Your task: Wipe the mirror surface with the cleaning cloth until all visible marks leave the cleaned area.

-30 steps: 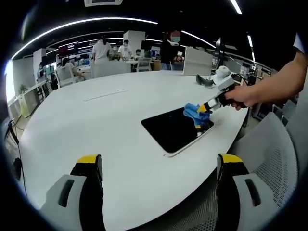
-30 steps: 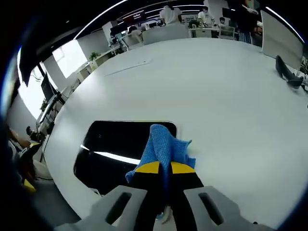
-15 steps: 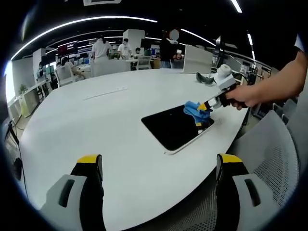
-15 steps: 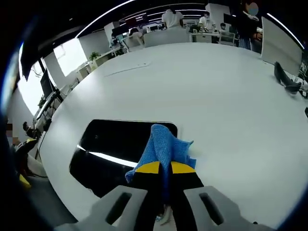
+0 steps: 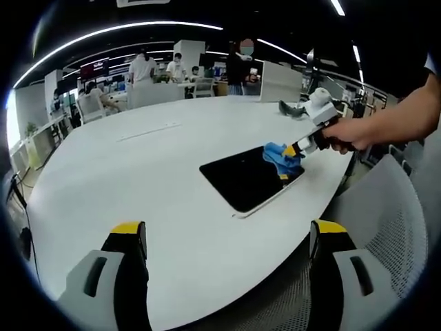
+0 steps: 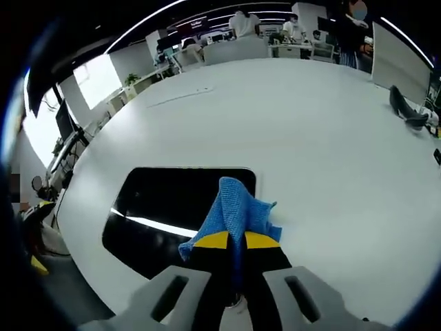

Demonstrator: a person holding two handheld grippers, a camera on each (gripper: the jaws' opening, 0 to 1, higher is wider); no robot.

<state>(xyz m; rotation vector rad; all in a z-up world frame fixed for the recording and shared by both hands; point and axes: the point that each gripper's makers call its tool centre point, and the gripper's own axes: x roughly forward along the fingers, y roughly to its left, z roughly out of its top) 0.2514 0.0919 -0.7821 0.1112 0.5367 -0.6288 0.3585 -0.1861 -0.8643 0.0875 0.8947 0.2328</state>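
Since a second ago the blue cloth (image 6: 233,214) has slid a little way along the edge of the mirror (image 6: 165,210), but it is hard to be sure, because the cameras moved too. In the right gripper view the right gripper (image 6: 229,241) has its two yellow-tipped jaws pressed together on the near end of the cloth, so it is gripping it tight. The rest of the cloth sticks out past the jaw tips and lies on the mirror's right side, partly on the dark glass and partly over its rim. The mirror lies flat on the big white table (image 6: 310,138), near the table's edge, and a bright strip of light shines in it. In the left gripper view the left gripper (image 5: 227,238) is well away from the mirror (image 5: 248,179), with its jaws wide apart and nothing between them. There you can also see a person's hand (image 5: 344,134) holding the other gripper against the cloth (image 5: 281,156) at the mirror's far corner. A grey mesh chair (image 5: 389,227) stands beside the table (image 5: 138,186). People are far off at the back of the room.
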